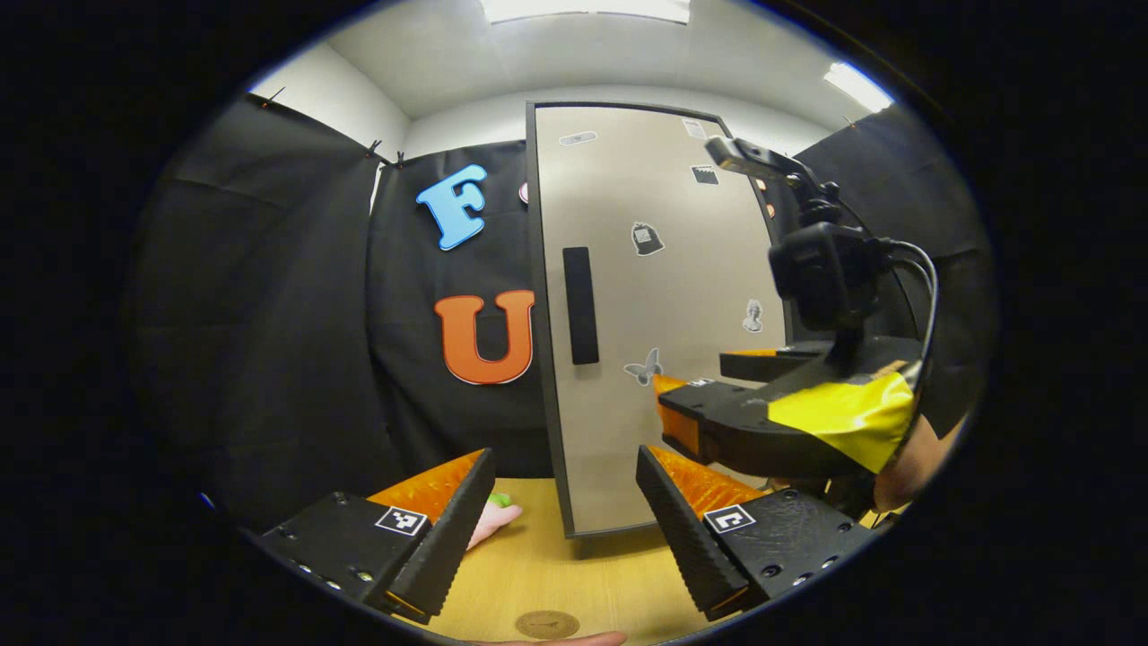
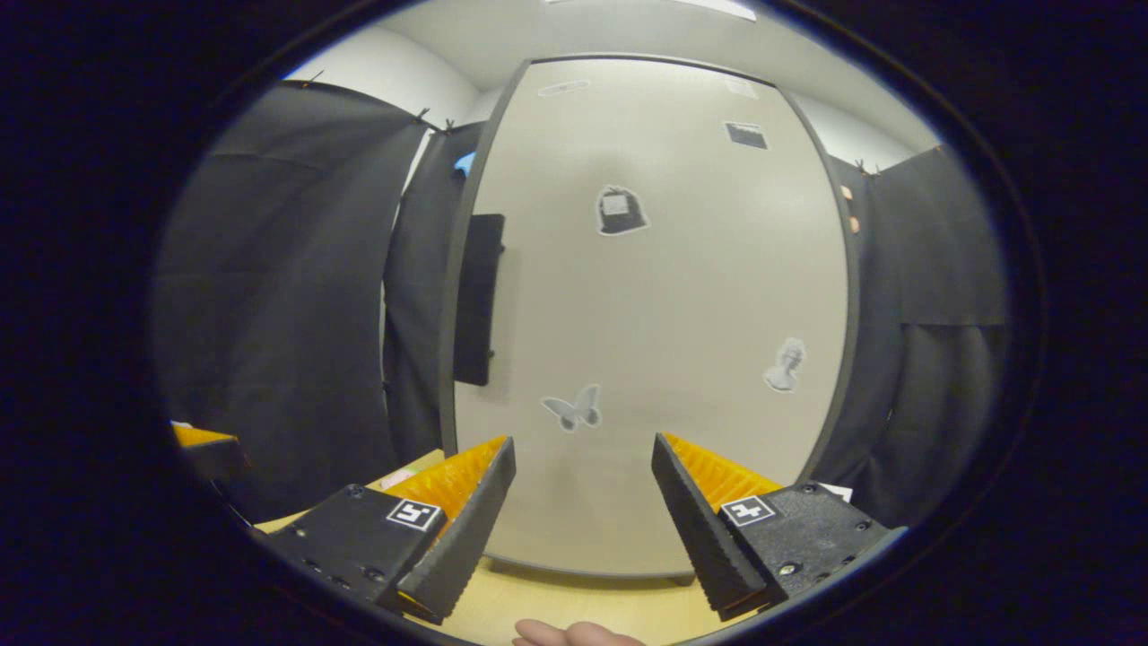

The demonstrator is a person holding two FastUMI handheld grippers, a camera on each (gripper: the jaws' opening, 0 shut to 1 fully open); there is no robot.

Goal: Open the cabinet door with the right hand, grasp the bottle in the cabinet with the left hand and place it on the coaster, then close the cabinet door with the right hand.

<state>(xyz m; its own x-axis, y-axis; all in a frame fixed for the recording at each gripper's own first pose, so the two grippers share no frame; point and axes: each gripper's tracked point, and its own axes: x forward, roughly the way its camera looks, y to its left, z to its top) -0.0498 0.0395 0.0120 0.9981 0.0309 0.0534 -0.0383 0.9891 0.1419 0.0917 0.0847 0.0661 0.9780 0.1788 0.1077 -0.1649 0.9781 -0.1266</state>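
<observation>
While the cabinet door (image 2: 655,314) stands closed at frame centre, the right gripper (image 2: 583,502) and left gripper (image 1: 565,511) both gape wide, holding nothing.

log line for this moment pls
stage: pre-open | cabinet door: shut | right tongs: open, facing door | left tongs: open | coaster: bare

I am working in a staged recording booth, not a real home. Black cloth (image 1: 269,296) hangs clipped along the top as walls, with plain white room walls and ceiling strip lights (image 1: 587,9) above it. A single sticker-dotted cabinet (image 1: 655,296) stands on a pale wooden counter (image 1: 574,574) (a mock-up of household furniture, set alone).
</observation>
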